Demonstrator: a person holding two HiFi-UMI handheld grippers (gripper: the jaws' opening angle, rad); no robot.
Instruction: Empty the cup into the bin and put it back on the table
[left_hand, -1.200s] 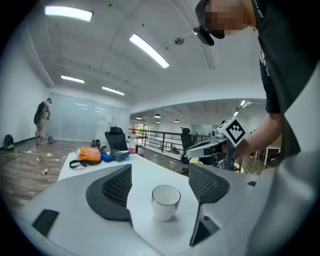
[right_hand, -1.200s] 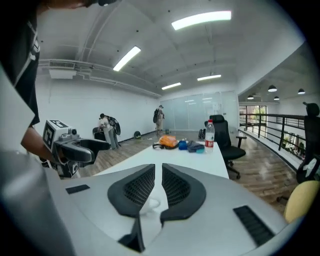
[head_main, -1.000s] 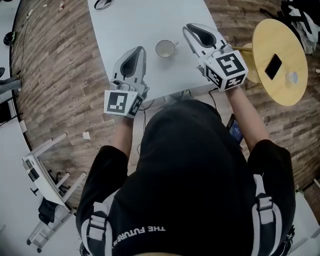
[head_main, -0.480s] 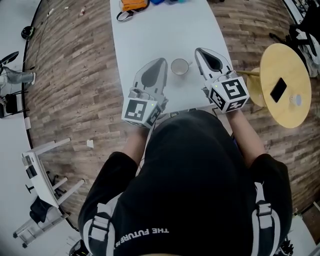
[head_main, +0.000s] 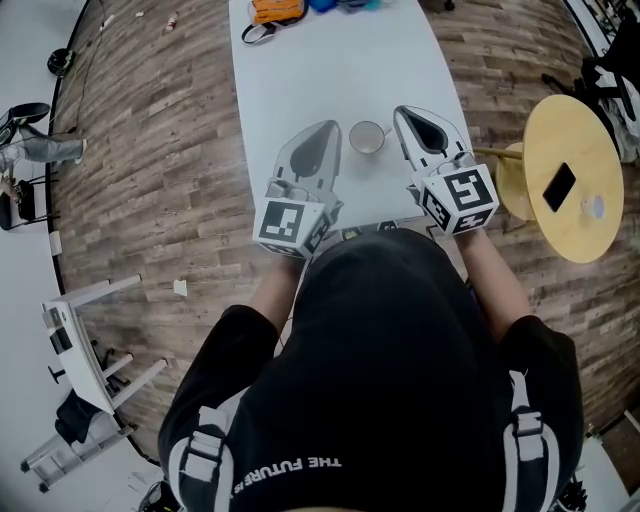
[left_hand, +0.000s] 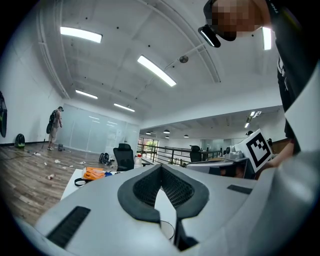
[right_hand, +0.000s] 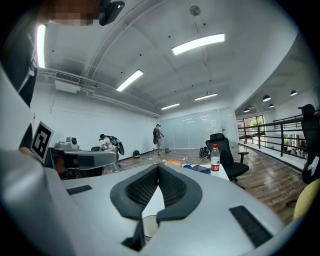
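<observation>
A white table (head_main: 300, 70) carries the cup (head_main: 367, 137) near its front edge. The left gripper (head_main: 327, 130) and right gripper (head_main: 402, 112) flank the cup, jaws closed and empty. The cup stands upright, mouth up (contents unclear).

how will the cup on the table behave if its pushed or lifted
The cup looks like rigid glazed ceramic, so probably stiff, breakable and slippery. It stands upright and squat on the smooth white table, so a push would likely slide it, not tip it.
</observation>
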